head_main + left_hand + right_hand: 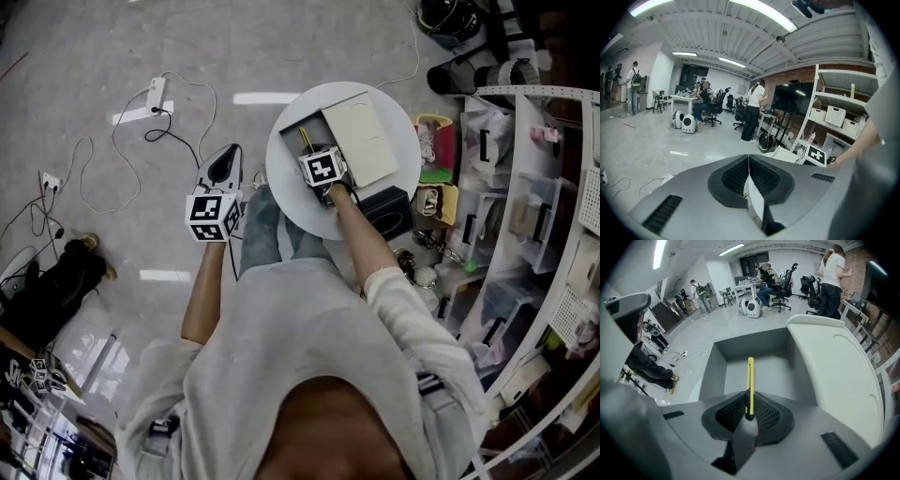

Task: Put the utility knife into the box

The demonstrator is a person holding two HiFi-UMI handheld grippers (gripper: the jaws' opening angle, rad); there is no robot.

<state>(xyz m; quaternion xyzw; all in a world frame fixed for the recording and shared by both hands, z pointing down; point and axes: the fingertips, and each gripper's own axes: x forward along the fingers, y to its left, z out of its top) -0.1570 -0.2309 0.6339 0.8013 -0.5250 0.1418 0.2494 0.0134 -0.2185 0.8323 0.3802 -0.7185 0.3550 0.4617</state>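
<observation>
The right gripper [749,403] was clamped on the rear end of the utility knife [750,378]. The yellow body pointed out of the jaws toward 12 o'clock, over the floor of the open grey box [716,364]. Whether the knife tip touched that floor I could not tell. The pale lid [834,376] stood open at 3 o'clock of the knife, and the box wall was at 9 o'clock. To finish the placing well, I think the knife should be lowered flat and close to the floor, kept between wall and lid. Then the jaws should open only a little and go straight back, so the pads do not drag it. The left gripper [749,174] had its jaws pressed together on nothing. It hung at 9 o'clock of the round table [403,122], well apart from the box.
</observation>
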